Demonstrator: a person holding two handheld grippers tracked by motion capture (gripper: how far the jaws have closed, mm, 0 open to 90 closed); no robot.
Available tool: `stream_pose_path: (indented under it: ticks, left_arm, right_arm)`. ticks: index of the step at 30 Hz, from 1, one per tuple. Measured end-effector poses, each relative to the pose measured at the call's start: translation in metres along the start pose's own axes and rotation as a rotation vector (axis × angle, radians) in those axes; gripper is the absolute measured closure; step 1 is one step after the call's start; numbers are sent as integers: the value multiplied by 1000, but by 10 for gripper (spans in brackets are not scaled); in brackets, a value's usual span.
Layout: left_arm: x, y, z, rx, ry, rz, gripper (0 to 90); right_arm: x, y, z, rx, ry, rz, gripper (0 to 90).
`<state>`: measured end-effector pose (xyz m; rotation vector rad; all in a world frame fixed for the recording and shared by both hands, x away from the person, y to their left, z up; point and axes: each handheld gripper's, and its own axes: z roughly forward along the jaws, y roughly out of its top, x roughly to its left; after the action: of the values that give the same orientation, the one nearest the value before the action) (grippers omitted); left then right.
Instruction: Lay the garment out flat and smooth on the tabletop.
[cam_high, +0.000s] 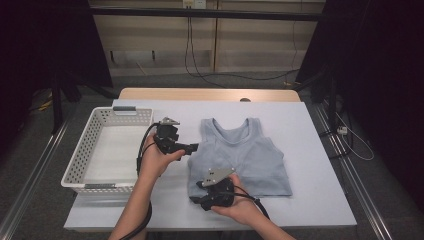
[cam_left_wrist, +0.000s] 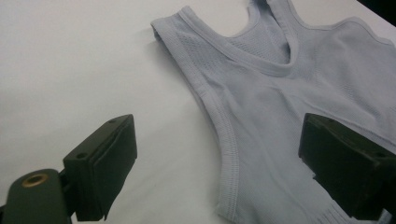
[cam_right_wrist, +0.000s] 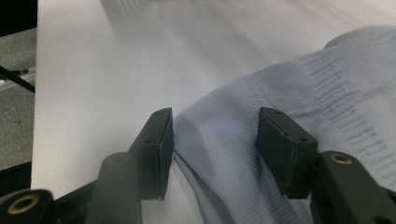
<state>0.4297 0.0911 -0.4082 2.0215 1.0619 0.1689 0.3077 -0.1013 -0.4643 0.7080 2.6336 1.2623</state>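
The pale blue tank top (cam_high: 240, 155) lay flat on the white table (cam_high: 310, 150), neckline toward the far edge, hem toward the person. In the high view its lower left corner was covered by the right gripper (cam_high: 200, 201), so the hem there could not be made out. In the left gripper view the garment's right shoulder and lower hem were cut off by the frame; the right gripper view was blurred across the far table.

The left gripper (cam_high: 192, 148) stood at the garment's left side seam, below the armhole, jaws spread wide, one over bare table and one over the fabric, gripping nothing. The right gripper sat at the lower left corner, jaws about half open with the hem edge lying between them, pads clear of the cloth.

A white perforated basket (cam_high: 80, 160) stood left of the garment, near the left gripper.
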Motion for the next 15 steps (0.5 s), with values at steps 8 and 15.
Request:
stream_pose_path:
  ticks: [8, 15]
  left_arm:
    - [1, 2, 4, 6, 10, 12, 122]
    - [-3, 9, 10, 8, 10, 30, 125]
  right_arm:
    - [-5, 0, 0, -5, -38, 54, 786]
    - [-7, 0, -1, -11, 0, 90, 870]
